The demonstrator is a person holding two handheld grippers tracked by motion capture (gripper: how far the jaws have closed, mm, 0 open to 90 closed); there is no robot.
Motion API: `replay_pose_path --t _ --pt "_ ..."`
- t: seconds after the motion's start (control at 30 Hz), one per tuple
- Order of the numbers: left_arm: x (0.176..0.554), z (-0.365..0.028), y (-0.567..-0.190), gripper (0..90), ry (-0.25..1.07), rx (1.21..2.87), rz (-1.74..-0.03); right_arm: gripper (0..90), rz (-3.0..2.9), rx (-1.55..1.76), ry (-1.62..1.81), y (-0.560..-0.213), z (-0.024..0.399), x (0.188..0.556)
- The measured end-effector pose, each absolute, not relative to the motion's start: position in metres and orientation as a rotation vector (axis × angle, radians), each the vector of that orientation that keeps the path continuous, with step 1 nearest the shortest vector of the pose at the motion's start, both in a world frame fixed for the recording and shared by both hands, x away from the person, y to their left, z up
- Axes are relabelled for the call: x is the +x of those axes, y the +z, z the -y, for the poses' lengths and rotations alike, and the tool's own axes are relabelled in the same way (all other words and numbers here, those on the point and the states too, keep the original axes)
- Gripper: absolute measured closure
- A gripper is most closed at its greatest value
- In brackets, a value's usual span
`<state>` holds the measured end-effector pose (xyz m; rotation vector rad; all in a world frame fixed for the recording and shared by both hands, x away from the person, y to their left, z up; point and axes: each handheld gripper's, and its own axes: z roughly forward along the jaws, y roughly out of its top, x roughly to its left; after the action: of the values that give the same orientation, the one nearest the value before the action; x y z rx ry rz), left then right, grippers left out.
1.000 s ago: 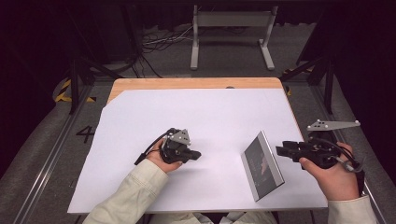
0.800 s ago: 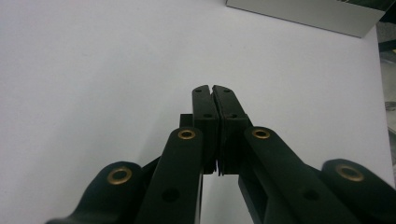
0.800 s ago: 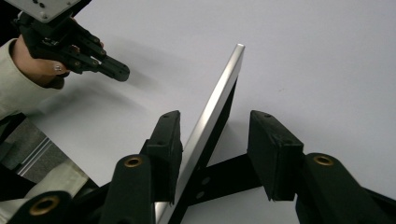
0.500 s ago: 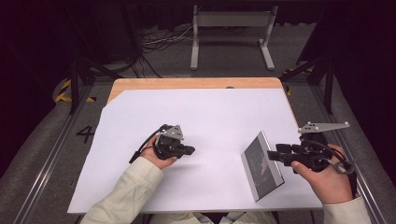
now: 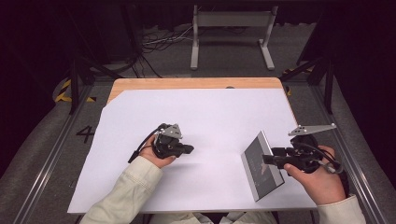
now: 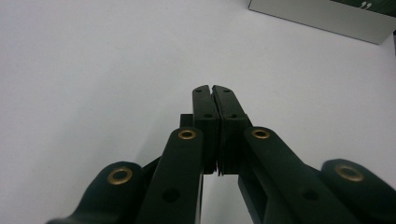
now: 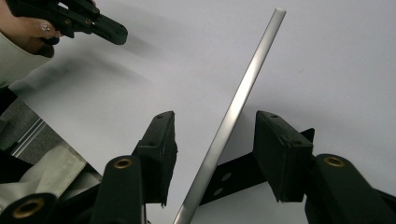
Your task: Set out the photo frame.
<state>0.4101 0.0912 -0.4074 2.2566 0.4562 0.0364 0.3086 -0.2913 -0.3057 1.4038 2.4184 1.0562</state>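
**Box edge between spread jaws**

Box (image 5: 261, 166), flat and silver-rimmed with a dark face, lies on the white sheet (image 5: 210, 116) at about 4 o'clock on the tabletop (image 5: 140, 84), near the person's edge. In the high view its long side runs from 11 o'clock to 5 o'clock.

Right gripper (image 5: 267, 159) comes at the box from 3 o'clock, with its tips over the box's right-hand long edge. In the right gripper view that thin silver edge (image 7: 233, 116) runs up between the two jaws, from 6 o'clock toward 1 o'clock. The jaws stand spread, a gap of bare sheet on either side of the metal, and neither pad (image 7: 161, 149) presses on it. They have just been opening, with the edge between them. The right hand (image 5: 317, 179) grips the body from 5 o'clock.

Left gripper (image 5: 188, 149) rests well apart, at 9 o'clock of the box and near the middle of the sheet, pointing toward 3 o'clock. Its jaws are pressed together with nothing between them, as the left gripper view shows; there the box's pale side wall (image 6: 322, 16) sits at 1 o'clock, across open sheet. The left hand (image 5: 156, 154) and a cream sleeve (image 5: 126, 191) come in from 7 o'clock.

Bare sheet lies between the two grippers. A strip of wood shows at 12 o'clock, beyond the sheet.
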Motion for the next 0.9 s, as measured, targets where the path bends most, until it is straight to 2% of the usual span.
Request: replay_pose_path --t 0.7,0.83,0.9 --pt "0.413 -0.093 -0.41 89.3 -0.001 2.233 -0.473 53.8 -2.497 1.409 0.961 -0.321 0.281 0.312" --pt "0.413 -0.093 -0.41 89.2 -0.002 2.235 -0.476 58.6 -2.507 1.395 0.942 -0.321 0.28 0.313" --pt "0.413 -0.093 -0.41 89.2 -0.003 2.237 -0.474 63.9 -2.502 1.391 0.917 -0.32 0.279 0.312"
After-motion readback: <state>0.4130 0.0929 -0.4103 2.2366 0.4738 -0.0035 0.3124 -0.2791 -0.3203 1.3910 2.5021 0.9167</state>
